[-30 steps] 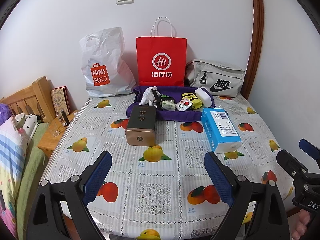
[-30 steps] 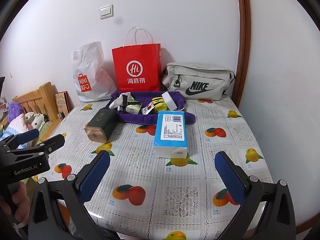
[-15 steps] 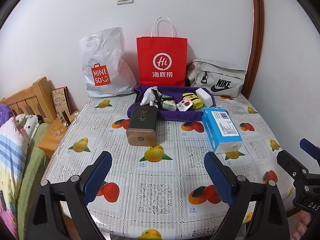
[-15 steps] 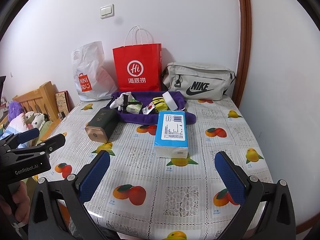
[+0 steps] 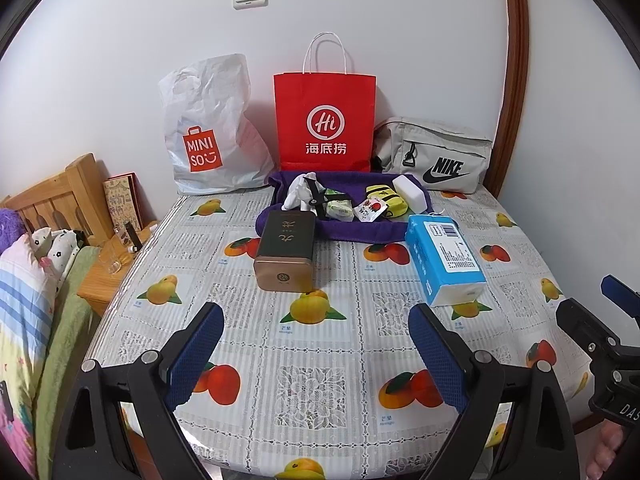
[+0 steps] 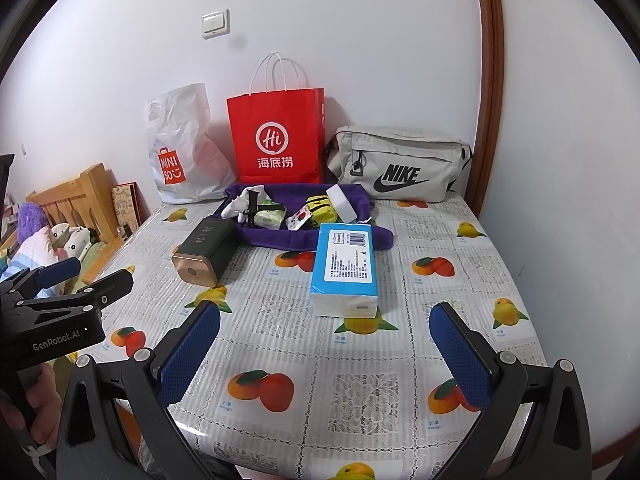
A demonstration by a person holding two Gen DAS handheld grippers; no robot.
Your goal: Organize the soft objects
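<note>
A purple cloth (image 5: 352,232) (image 6: 304,236) lies at the back of the table with small items on it: a white soft toy (image 5: 298,192), a green packet (image 5: 339,210), a yellow-black pouch (image 5: 386,198) and a white block (image 5: 408,188). A blue tissue pack (image 5: 444,264) (image 6: 346,270) lies in front of the cloth, to the right. My left gripper (image 5: 316,344) and right gripper (image 6: 326,344) are both open and empty over the table's near edge.
A dark green and gold box (image 5: 285,250) lies left of the tissue pack. A Miniso bag (image 5: 204,132), a red paper bag (image 5: 325,120) and a grey Nike bag (image 5: 436,156) stand against the wall. A bed and nightstand (image 5: 108,276) are at the left.
Both views have shifted very slightly; the objects on the table have not moved and both grippers stay open.
</note>
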